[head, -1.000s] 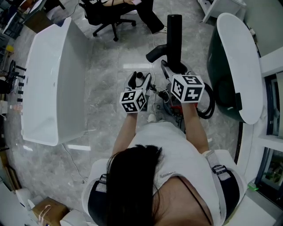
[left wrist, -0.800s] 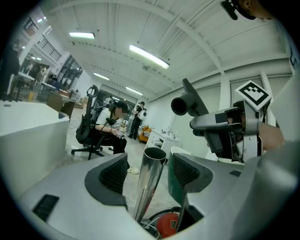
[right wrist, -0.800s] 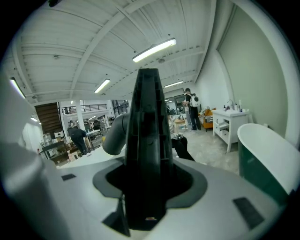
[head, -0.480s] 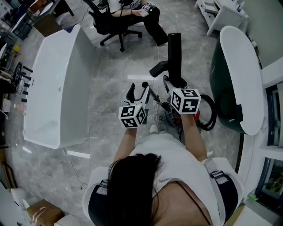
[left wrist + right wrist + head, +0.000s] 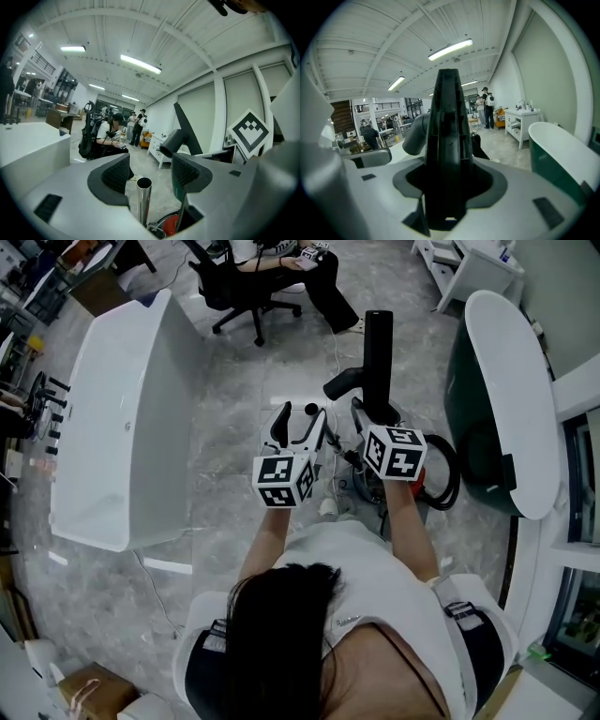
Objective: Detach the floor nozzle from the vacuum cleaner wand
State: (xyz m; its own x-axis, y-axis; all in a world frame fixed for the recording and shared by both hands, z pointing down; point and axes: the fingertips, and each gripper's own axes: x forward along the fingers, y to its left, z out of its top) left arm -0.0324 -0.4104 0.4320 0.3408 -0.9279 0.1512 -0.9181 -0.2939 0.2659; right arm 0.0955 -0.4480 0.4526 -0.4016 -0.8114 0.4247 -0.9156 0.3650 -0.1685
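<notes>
The right gripper (image 5: 449, 182) is closed on the floor nozzle (image 5: 378, 341): in the right gripper view the black body of the nozzle fills the space between the two jaws, and both pads lie against it. The nozzle stands upright at the far side of this gripper, and its dark grey neck (image 5: 341, 383) comes out to the left. The left gripper (image 5: 150, 165) has its jaws spread. The shiny metal wand (image 5: 144, 202) stands between them, but in the left gripper view a gap shows on each side of the tube, so the pads do not press on it. The upper end of the wand is open and hollow. The neck of the nozzle is apart from it, farther away and to the right, so the nozzle is off the wand. In the head view both grippers are held out in front of the person (image 5: 347, 615), the left one a little nearer than the right one. Under the grippers a red part of the vacuum cleaner (image 5: 171, 226) and a black hose (image 5: 453, 470) lie on the marble floor (image 5: 225, 465). A white bathtub (image 5: 112, 427) stands at the left and a dark green bathtub (image 5: 465, 404) with a white rim at the right. Far away, another person sits on a black office chair (image 5: 246, 289).
</notes>
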